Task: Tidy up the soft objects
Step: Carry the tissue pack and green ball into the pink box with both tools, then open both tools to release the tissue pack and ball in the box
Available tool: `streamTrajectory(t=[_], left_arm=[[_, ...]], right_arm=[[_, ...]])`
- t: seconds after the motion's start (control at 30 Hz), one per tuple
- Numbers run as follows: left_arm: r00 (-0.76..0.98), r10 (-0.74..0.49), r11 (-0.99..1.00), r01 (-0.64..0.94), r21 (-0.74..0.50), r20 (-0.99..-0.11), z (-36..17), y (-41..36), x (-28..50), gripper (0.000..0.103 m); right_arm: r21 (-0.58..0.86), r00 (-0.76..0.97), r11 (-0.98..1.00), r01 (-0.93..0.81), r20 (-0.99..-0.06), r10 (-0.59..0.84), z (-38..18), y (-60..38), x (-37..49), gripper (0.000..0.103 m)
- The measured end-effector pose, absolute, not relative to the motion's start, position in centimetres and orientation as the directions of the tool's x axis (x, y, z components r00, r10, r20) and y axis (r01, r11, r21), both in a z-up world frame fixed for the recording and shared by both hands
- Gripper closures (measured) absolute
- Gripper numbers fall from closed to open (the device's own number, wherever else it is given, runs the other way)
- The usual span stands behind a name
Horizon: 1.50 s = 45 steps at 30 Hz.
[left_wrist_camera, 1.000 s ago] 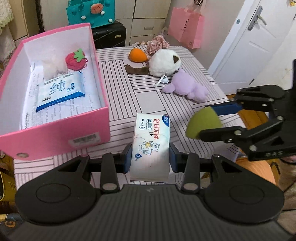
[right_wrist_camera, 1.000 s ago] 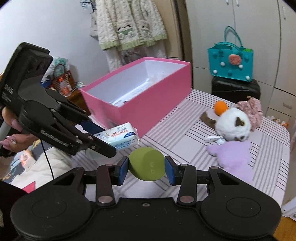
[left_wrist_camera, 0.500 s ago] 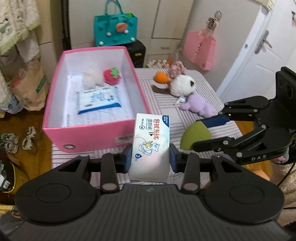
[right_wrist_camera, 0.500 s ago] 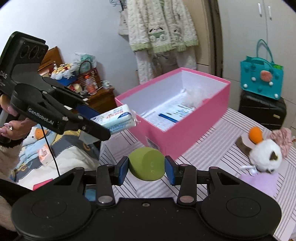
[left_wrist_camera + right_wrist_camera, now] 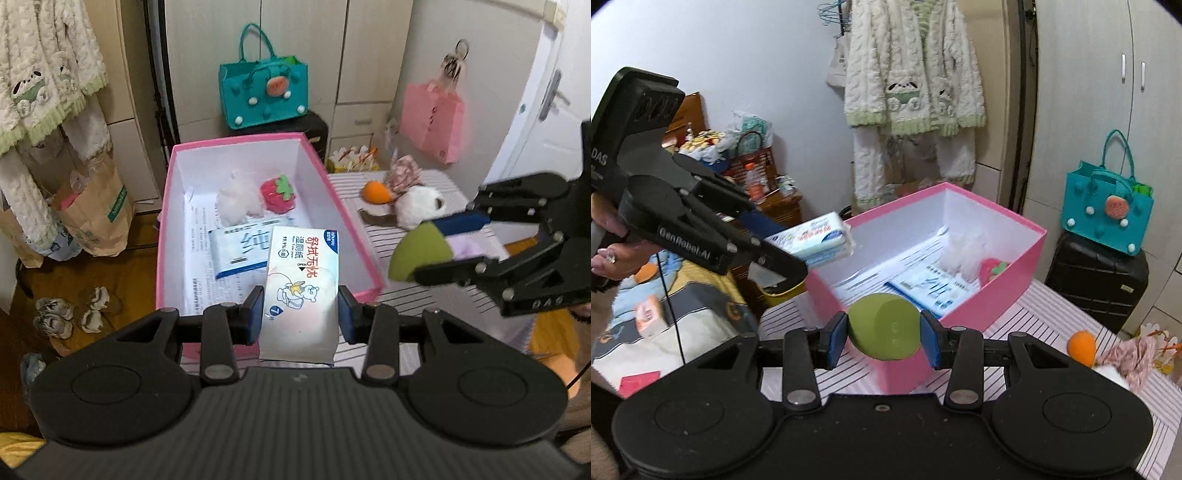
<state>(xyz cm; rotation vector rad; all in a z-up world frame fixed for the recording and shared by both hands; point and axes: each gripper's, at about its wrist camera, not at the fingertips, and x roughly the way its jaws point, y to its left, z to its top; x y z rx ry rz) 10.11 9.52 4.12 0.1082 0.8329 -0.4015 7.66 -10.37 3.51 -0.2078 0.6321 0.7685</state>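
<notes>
The left tongs are clenching a wet-wipes pack above the near end of the pink box. At three o'clock the right tongs are gripping a green sponge over the striped worktop. Inside the box are lying a blue tissue pack, a white fluffy toy and a plush strawberry.

Glossy plastic-wrapped wipes pack, smooth matt green sponge, pink cardboard box with white paper lining, fuzzy plush strawberry, striped cloth tablecloth, matt black plastic grippers.
</notes>
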Motion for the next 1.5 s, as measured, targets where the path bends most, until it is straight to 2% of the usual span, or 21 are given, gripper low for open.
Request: streamTrajectory(t=[0.37,0.5,0.67,0.8,0.93,1.17,1.37,1.43,1.5], left_arm=[[0.548,-0.255,0.936,0.347,-0.061,-0.796,2.1,9.6,20.1,0.064],[0.551,-0.203,0.955,0.294,-0.039,-0.81,1.2,9.5,23.9,0.064],[0.547,-0.183,0.967,0.252,-0.048,-0.817,-0.6,9.5,27.1,0.064],[0.537,-0.192,0.963,0.263,-0.054,-0.821,-1.5,9.1,28.1,0.064],[0.521,-0.187,0.963,0.263,-0.052,-0.833,-2.2,8.8,29.3,0.064],[0.521,-0.079,0.967,0.248,0.062,-0.85,-3.4,7.5,31.6,0.064],[0.546,-0.081,0.973,0.225,0.052,-0.834,-3.5,8.0,32.5,0.062],[0.563,-0.079,0.974,0.219,0.057,-0.823,-3.3,8.3,32.5,0.062],[0.571,-0.092,0.975,0.217,0.042,-0.816,-3.0,8.7,32.3,0.062]], right_arm=[[0.012,0.589,0.743,-0.669,-0.601,0.54,2.2,-7.8,15.9,0.056],[0.013,0.589,0.746,-0.666,-0.605,0.536,1.1,-6.3,18.7,0.056],[-0.081,0.577,0.707,-0.702,-0.647,0.499,-0.2,-3.7,20.9,0.056],[-0.263,0.621,0.651,-0.712,-0.668,0.41,-2.1,-2.3,21.4,0.056],[-0.209,0.585,0.662,-0.72,-0.697,0.416,-2.6,-2.7,22.7,0.056],[-0.243,0.536,0.584,-0.775,-0.741,0.403,-3.9,-1.0,24.2,0.056],[-0.246,0.54,0.593,-0.767,-0.746,0.389,-4.6,-0.7,25.6,0.053],[-0.238,0.549,0.609,-0.756,-0.737,0.394,-4.6,-1.1,25.8,0.045],[-0.23,0.565,0.632,-0.74,-0.721,0.4,-4.3,-1.6,25.8,0.042]])
